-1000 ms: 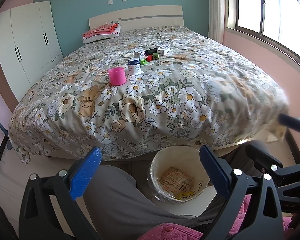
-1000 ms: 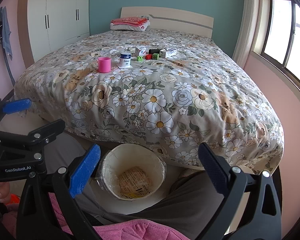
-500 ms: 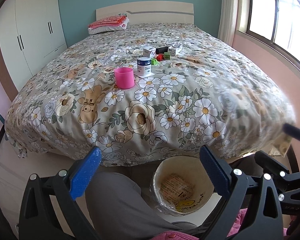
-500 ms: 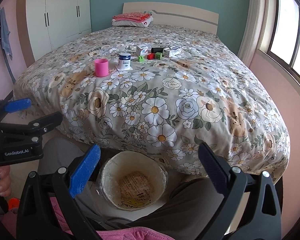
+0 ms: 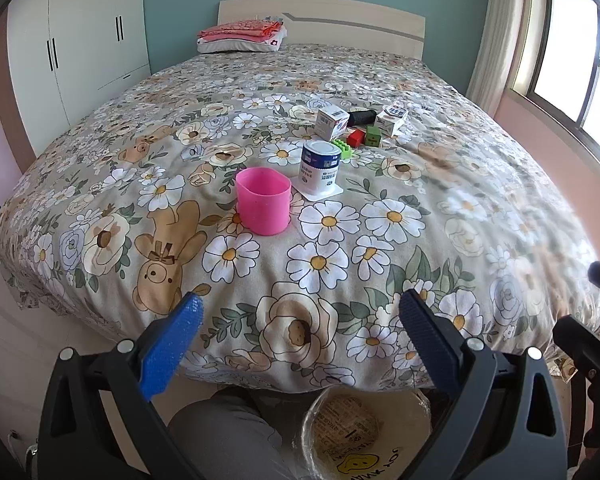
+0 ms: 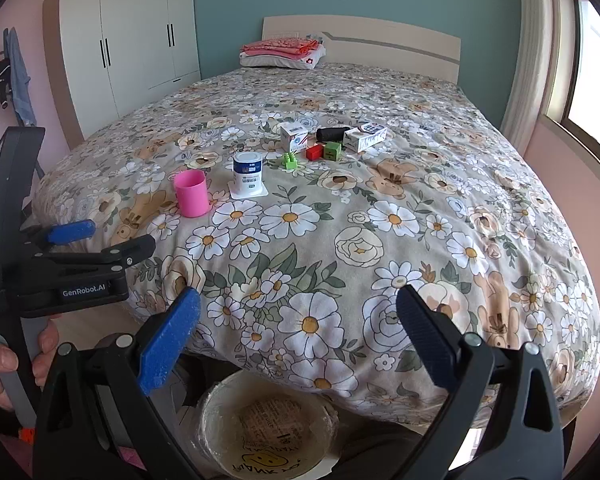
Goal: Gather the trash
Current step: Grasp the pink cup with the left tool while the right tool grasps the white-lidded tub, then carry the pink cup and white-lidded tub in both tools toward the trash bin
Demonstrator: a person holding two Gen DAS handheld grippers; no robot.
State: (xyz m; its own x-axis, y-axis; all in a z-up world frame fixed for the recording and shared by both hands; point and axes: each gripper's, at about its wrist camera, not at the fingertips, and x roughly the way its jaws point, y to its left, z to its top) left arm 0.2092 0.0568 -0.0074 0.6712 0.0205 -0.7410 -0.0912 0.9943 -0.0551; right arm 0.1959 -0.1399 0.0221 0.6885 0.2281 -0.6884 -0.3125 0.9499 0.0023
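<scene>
Two grippers' fingers spread, pink cup, white can, bin below bed

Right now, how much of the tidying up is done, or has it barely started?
Barely started. The bin by the foot of the bed holds only what looks like printed packaging. Nothing is in hand: the left gripper and right gripper are both open and empty. Still on the bed: the pink cup, white tub, small boxes, black roll and coloured blocks.
</scene>
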